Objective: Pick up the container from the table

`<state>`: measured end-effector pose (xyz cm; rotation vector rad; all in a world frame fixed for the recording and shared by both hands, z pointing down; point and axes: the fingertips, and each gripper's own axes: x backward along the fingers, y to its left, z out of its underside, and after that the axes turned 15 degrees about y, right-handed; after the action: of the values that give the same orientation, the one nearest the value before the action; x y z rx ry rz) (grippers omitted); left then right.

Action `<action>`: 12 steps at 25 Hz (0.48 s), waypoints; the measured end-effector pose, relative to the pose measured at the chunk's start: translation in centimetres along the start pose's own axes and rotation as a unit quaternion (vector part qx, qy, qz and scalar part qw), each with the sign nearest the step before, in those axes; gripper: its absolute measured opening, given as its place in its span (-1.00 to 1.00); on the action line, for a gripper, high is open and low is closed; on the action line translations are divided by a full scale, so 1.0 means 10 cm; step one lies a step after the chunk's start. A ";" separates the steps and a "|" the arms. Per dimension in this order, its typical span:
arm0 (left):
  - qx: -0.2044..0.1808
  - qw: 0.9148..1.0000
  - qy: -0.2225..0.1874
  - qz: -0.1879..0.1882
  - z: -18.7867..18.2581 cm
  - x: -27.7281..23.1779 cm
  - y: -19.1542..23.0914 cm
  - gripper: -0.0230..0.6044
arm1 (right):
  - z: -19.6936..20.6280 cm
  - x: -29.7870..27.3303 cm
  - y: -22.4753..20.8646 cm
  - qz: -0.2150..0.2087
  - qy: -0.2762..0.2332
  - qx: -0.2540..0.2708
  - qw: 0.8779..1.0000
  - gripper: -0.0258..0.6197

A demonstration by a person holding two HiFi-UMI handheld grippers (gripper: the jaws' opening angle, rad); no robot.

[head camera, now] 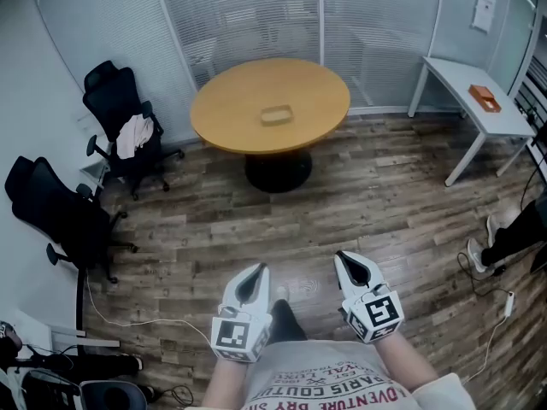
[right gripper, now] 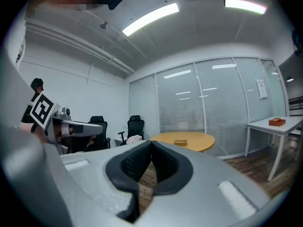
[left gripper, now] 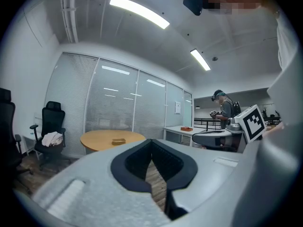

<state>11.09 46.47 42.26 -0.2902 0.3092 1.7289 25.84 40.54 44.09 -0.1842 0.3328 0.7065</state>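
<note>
With both sets of jaws closed and empty, your left gripper [head camera: 254, 280] and right gripper [head camera: 354, 273] sit at the frame's bottom, well apart from the container [head camera: 277, 114] on the table [head camera: 224, 120] at upper centre: approach, grasp and lift are all left to do.

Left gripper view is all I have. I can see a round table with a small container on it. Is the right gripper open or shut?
Observer: Shut. In the right gripper view, the right gripper has its jaws together with nothing between them.
Operator: Where exactly on the table is the container?
Observer: From the head view, the container lies near the middle of the round table, with nothing else on it.
Operator: What's on the way there?
Observer: The head view shows only wood floor between that gripper and the table's black base.
</note>
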 end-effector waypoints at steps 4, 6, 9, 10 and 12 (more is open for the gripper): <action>0.011 1.000 -0.002 0.008 -0.16 -0.29 0.34 -0.91 | -0.17 -0.41 -0.09 0.003 0.005 -0.005 1.000 -0.91; 0.010 1.000 -0.001 0.010 -0.24 -0.46 0.58 -0.91 | -0.29 -0.67 -0.10 0.003 0.006 0.000 1.000 -0.91; 0.004 1.000 -0.003 0.015 -0.37 -0.74 0.96 -0.91 | -0.52 -1.10 -0.15 0.006 0.005 0.005 1.000 -0.91; 0.003 1.000 -0.005 0.018 -0.44 -0.84 1.09 -0.91 | -0.60 -1.25 -0.18 0.009 0.005 0.005 1.000 -0.91; 0.003 1.000 -0.011 0.026 -0.59 -1.04 1.35 -0.91 | -0.76 -1.56 -0.24 0.015 0.006 0.002 1.000 -0.91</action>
<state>-0.24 32.48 41.08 -0.2611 0.3092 1.7807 14.52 27.27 42.76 -0.1794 0.3491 0.7350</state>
